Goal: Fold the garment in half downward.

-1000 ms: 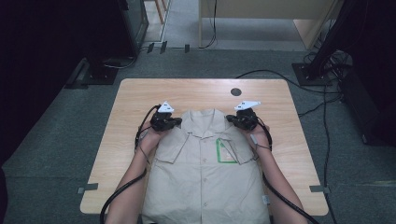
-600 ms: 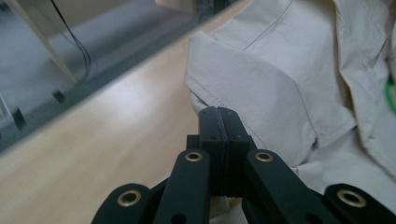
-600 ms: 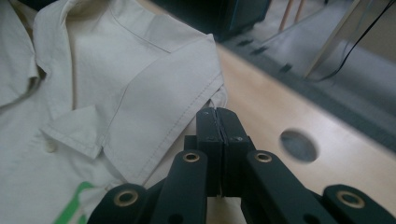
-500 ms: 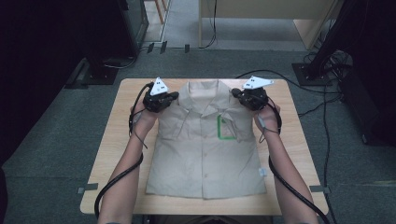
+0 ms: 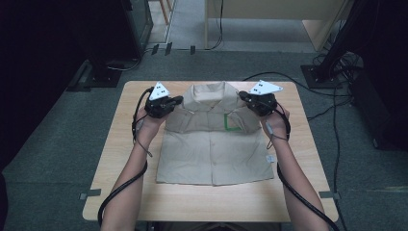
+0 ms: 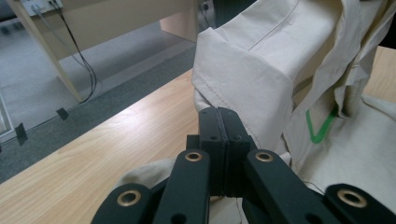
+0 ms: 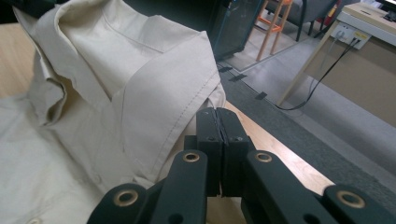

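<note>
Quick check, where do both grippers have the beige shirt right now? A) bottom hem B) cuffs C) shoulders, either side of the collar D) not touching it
C: the left gripper and the right gripper are each shut on a shoulder of the beige shirt, flanking the collar.

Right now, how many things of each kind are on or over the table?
Shirts: 1, the beige shirt, top edge lifted
Grippers: 2, the left gripper and the right gripper, each shut on a shoulder of the shirt
Tables: 1, the wooden table
Total: 4
</note>
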Demonstrator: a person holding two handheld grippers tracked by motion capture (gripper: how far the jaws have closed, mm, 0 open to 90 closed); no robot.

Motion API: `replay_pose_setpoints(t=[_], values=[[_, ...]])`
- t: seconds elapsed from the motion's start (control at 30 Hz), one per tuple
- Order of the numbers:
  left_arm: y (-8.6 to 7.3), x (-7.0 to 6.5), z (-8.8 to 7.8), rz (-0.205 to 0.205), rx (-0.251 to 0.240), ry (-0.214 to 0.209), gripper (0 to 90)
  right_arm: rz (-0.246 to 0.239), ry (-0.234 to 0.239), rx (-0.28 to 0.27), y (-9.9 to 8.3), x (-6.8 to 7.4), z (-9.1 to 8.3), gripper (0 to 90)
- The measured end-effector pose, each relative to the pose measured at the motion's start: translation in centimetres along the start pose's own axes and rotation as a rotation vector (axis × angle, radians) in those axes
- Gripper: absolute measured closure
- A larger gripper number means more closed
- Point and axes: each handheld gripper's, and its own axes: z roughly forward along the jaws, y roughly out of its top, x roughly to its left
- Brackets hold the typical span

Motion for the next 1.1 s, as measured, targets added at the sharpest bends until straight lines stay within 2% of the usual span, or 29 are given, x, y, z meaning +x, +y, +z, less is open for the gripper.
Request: replay_pose_setpoints(t=[0.07, 0.3, 0.4, 0.6, 0.73, 0.77, 0.87, 1.03, 1.1], values=[[0.0, -0.2, -0.2, 0.005, -0.001, -0.002, 90.0, -0.006, 0.004, -0.001, 0.0, 0.2, -0.5, 89.2], [-0.2, -2.1, -2.0, -0.021, 0.005, -0.031, 90.0, -0.001, 0.021, 0.007, -0.8, 1.4, -2.3, 89.2], [-0.6, -3.2, -3.2, -0.034, -0.006, -0.044, 90.0, -0.014, 0.028, 0.008, -1.2, 2.1, -3.2, 89.1], [-1.7, -4.6, -4.0, -0.03, -0.004, -0.041, 90.0, -0.029, 0.041, 0.011, -2.2, 3.7, -4.7, 89.1], [-2.4, -5.3, -4.6, -0.046, -0.005, -0.049, 90.0, -0.053, 0.035, 0.017, -2.8, 4.5, -5.0, 89.1], [-2.5, -5.5, -4.7, -0.046, -0.004, -0.047, 90.0, -0.06, 0.035, 0.022, -3.3, 5.1, -5.2, 89.1], [-3.0, -6.1, -5.1, -0.049, -0.001, -0.053, 90.0, -0.06, 0.041, 0.025, -3.8, 5.7, -5.4, 89.1], [-4.3, -7.6, -5.6, -0.025, 0.025, -0.061, 90.0, -0.067, 0.054, 0.033, -5.0, 6.9, -6.0, 89.1], [-4.5, -7.7, -5.7, -0.026, 0.026, -0.064, 90.0, -0.069, 0.059, 0.032, -5.2, 7.1, -6.1, 89.1]])
